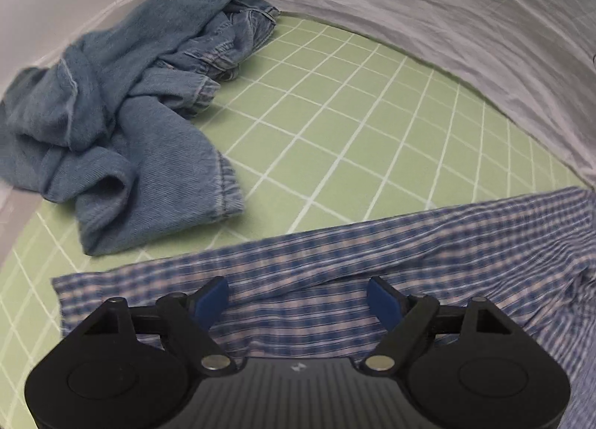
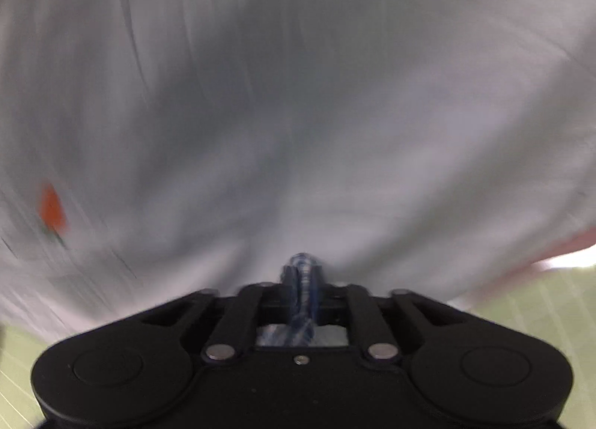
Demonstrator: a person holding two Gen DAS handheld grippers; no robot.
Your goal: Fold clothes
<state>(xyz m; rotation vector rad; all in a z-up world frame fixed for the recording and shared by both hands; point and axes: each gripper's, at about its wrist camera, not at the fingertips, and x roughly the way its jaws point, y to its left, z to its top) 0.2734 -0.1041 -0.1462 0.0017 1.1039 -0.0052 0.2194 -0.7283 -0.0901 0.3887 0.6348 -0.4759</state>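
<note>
Plaid shirt [image 1: 335, 280] is lying under the spread left gripper [image 1: 298, 295]; the right gripper [image 2: 301, 280] is pinching plaid cloth. Advice: lift evenly, keeping the edge taut.

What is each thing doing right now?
Left tongs: open, above the checked shirt.
Right tongs: shut on blue checked cloth.
Checked shirt: spread on the mat, wrinkled.
Jeans: crumpled heap.
Green mat: lying flat.
White cloth: wrinkled.
</note>
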